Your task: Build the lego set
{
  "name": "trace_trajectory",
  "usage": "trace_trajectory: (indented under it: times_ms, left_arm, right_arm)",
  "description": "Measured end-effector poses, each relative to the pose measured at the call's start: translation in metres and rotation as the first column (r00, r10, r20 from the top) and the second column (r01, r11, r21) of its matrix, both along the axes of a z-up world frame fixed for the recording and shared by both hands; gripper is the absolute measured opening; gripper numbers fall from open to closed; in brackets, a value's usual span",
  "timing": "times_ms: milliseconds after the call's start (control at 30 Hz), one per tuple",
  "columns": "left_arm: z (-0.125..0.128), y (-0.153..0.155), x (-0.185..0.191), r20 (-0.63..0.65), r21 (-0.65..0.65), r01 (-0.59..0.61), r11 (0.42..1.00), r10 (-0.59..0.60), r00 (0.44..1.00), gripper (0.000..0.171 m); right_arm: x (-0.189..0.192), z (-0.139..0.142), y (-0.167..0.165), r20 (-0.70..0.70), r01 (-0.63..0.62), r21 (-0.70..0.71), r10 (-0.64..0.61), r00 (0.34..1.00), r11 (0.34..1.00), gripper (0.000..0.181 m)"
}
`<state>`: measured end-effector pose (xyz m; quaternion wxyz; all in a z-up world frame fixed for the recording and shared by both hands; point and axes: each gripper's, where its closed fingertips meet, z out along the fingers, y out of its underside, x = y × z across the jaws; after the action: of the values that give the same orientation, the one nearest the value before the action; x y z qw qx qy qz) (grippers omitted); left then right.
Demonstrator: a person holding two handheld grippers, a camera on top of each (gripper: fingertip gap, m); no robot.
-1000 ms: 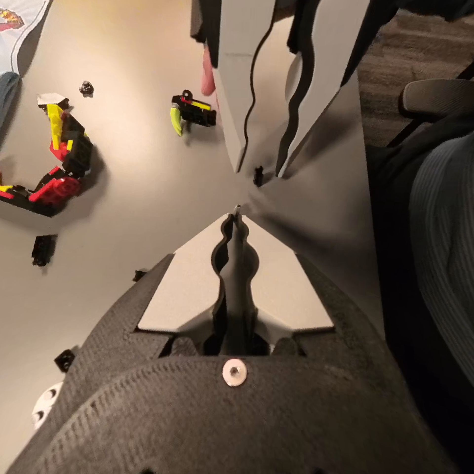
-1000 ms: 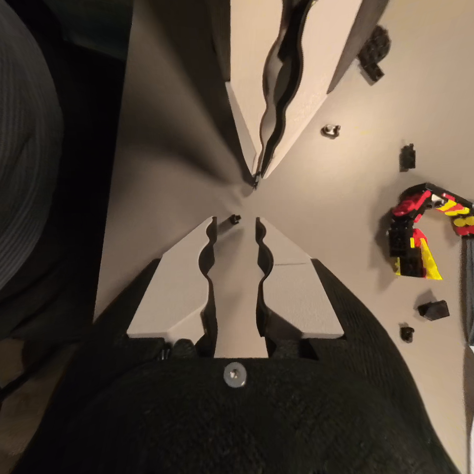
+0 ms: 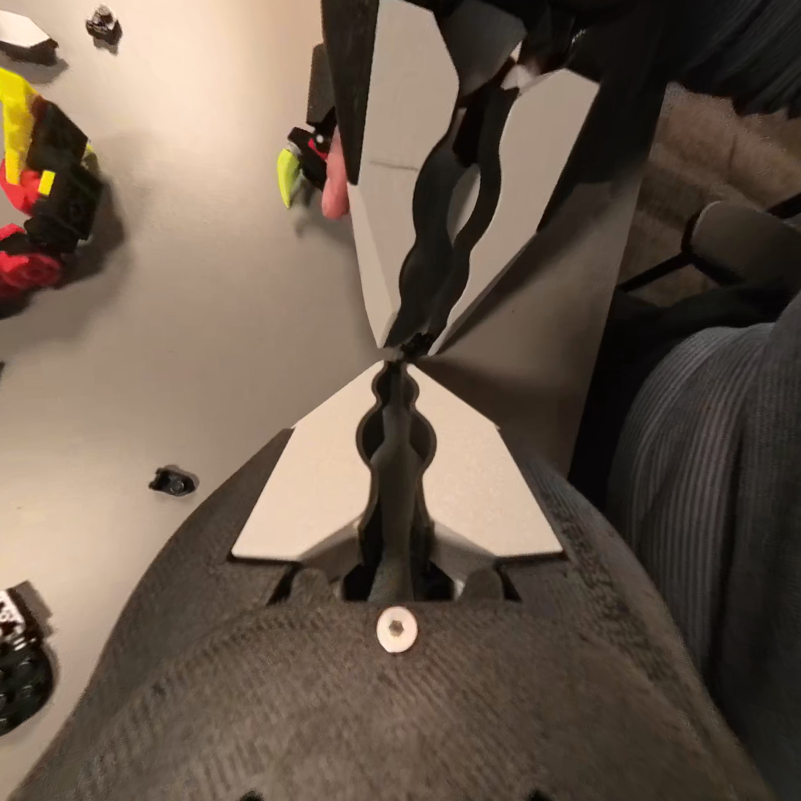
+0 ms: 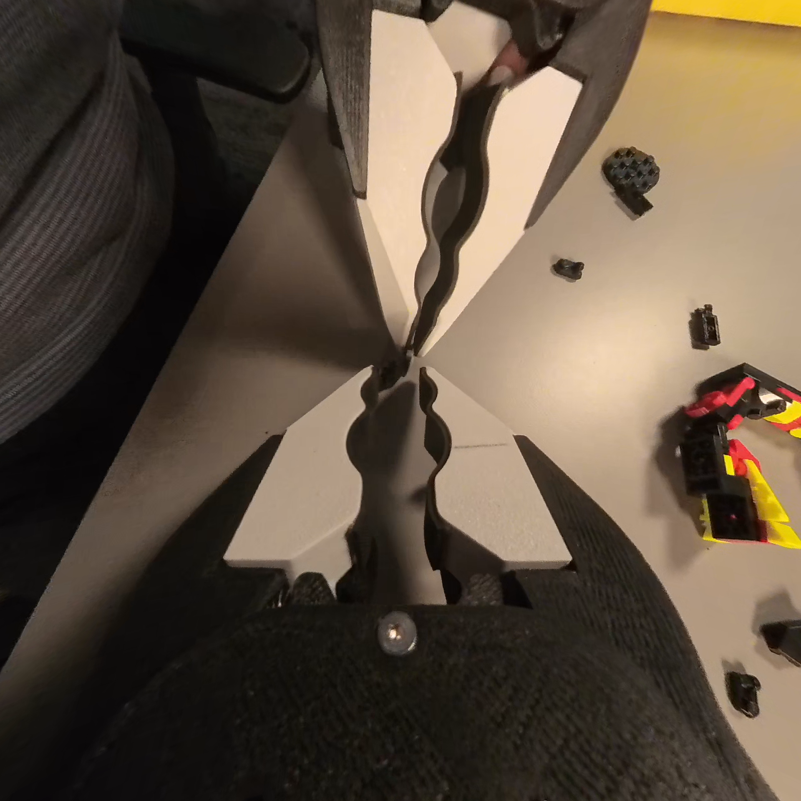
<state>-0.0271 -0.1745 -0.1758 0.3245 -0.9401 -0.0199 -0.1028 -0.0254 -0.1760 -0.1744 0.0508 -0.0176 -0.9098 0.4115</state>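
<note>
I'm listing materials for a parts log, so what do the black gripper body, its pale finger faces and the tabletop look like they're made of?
Gripper body: seemingly 3D-printed black plastic, matte, judging by its fine ridged lines.
Finger faces: pale grey, flat and matte, probably plastic too; hard to confirm.
Tabletop: smooth beige surface with a soft sheen, possibly laminate.

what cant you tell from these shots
- Small black piece where the fingertips meet: too small and blurred in both views to tell its shape.
- Whether the right gripper grips it: unclear.
- Red, black and yellow lego assembly: cut off by the left wrist view's edge, motion-blurred.
</note>
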Motion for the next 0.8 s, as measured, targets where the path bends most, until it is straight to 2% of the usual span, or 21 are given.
trace_trajectory:
  times_ms: [367, 533, 600, 800]
  left_arm:
    - [0.000, 0.003, 0.004, -0.033, -0.093, 0.053, 0.994, -0.057, 0.998, 0.003]
    - [-0.001, 0.002, 0.007, -0.003, -0.057, 0.068, 0.996, -0.068, 0.998, 0.004]
    - [-0.005, -0.002, 0.012, 0.024, -0.060, 0.090, 0.994, -0.089, 0.996, 0.012]
    - [-0.003, -0.004, 0.015, 0.054, 0.046, 0.076, 0.996, -0.078, 0.996, 0.017]
  right_arm:
    - [0.002, -0.005, -0.001, 0.001, -0.007, 0.008, 0.007, 1.000, 1.000, 0.009]
    - [0.003, -0.005, -0.002, 0.031, 0.001, -0.011, -0.001, 1.000, 1.000, 0.008]
    - [0.003, -0.005, -0.002, 0.029, 0.004, -0.014, -0.003, 1.000, 1.000, 0.008]
    - [0.000, -0.005, -0.001, 0.012, 0.032, -0.025, -0.032, 0.999, 0.999, 0.008]
